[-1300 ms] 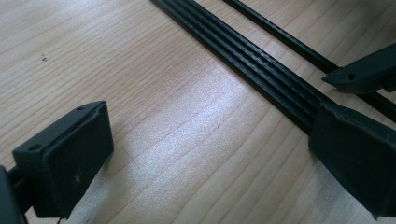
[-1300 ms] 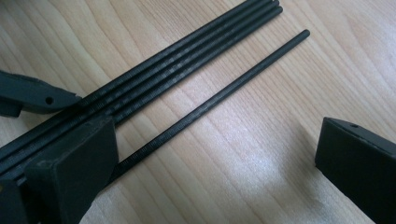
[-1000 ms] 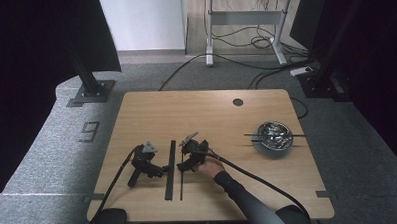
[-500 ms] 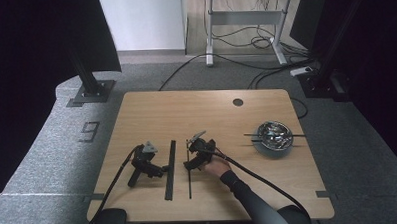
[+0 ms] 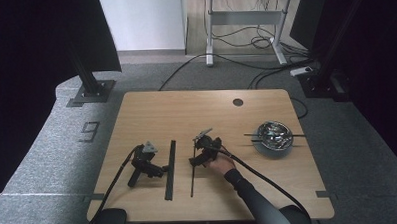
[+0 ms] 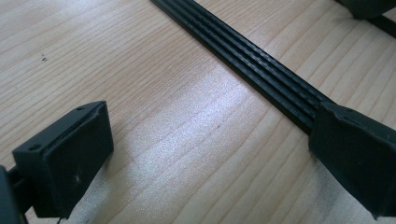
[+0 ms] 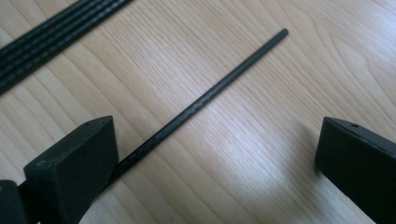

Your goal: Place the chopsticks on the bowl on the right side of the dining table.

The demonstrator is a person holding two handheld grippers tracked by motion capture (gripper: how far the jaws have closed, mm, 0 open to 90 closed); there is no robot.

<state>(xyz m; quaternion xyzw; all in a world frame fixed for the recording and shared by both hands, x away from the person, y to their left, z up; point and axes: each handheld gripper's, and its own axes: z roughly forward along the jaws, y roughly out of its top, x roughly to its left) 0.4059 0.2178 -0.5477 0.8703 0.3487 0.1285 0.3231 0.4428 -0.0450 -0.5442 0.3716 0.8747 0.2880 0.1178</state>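
A flat strip of several black rods lying side by side (image 5: 169,168) (image 6: 252,70) (image 7: 51,39) rests on the wooden table (image 5: 186,112). To its right lies one thin black rod (image 5: 192,182) (image 7: 205,95) on its own. My left gripper (image 5: 161,169) (image 6: 210,154) sits on the table with no hand on it, open, its jaws just short of the strip. A hand holds my right gripper (image 5: 195,161) (image 7: 215,158) open over the single rod, which passes under its left jaw; the jaws hold nothing.
A metal bowl (image 5: 273,134) stands at the right of the table with a black rod (image 5: 252,135) laid across its rim. A dark round hole (image 5: 237,102) marks the far side of the tabletop. Cables trail from both grippers over the near edge.
The right gripper and the thin rod have shifted to the right, away from the strip of rods. The left gripper has stayed put.
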